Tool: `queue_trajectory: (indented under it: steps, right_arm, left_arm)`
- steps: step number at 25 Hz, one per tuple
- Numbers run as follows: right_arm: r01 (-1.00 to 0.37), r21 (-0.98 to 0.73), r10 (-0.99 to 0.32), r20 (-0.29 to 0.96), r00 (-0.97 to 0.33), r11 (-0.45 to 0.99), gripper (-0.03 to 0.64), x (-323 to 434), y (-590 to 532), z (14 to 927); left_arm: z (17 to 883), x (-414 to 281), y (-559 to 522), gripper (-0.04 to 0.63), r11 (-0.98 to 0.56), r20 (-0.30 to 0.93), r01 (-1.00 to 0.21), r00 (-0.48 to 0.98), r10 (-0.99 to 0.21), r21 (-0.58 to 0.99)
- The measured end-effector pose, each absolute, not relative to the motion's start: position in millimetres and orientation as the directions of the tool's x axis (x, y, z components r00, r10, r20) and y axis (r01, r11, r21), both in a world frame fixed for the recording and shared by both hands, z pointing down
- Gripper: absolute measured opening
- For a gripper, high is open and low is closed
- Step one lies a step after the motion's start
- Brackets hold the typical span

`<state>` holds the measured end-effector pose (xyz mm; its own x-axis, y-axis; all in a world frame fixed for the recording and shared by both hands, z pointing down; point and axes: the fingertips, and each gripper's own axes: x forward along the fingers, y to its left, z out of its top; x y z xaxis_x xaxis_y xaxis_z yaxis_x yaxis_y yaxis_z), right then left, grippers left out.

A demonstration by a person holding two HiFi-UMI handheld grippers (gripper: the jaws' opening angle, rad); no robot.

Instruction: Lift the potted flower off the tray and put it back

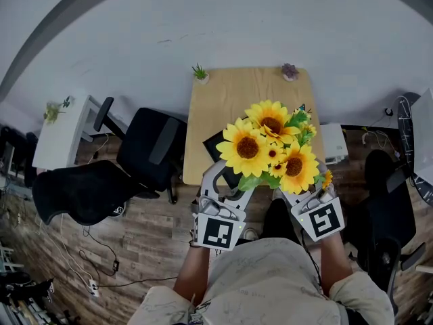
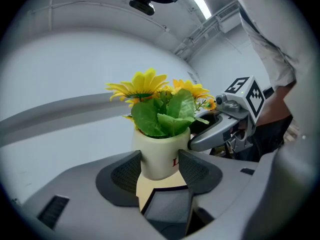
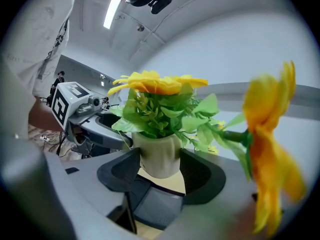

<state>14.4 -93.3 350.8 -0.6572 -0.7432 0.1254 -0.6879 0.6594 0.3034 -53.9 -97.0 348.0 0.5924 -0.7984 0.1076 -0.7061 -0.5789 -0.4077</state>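
Our left gripper (image 2: 161,168) and right gripper (image 3: 159,169) both pinch the potted flower (image 1: 270,144), which seems to be raised above the tray (image 1: 216,151). Next, we judge, comes lowering it back squarely.

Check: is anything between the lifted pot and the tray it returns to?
Nothing visible. The left hand-held gripper and right hand-held gripper clamp the pot above the tray; its visible part looks bare, though the sunflowers hide much of it.
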Motion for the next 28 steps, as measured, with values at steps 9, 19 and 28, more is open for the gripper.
queue_trajectory:
  steps: [9, 19, 28]
  right_arm:
    - [-0.692, 0.296, -0.745, 0.127, -0.655, 0.658, 0.265, 13.1, -92.5, 352.6]
    - [-0.691, 0.293, -0.743, 0.123, -0.658, 0.661, 0.265, 12.3, -93.2, 354.2]
    - [-0.694, 0.276, -0.741, 0.134, -0.658, 0.665, 0.265, 12.2, -93.9, 360.7]
  left_arm:
    - [349.5, -55.5, -96.0, 0.241, -0.579, 0.107, -0.705, 0.593, -0.798, -0.409]
    - [348.5, -55.2, -96.9, 0.241, -0.575, 0.083, -0.723, 0.593, -0.801, -0.384]
    - [355.4, -55.3, -98.0, 0.241, -0.583, 0.092, -0.727, 0.595, -0.799, -0.363]
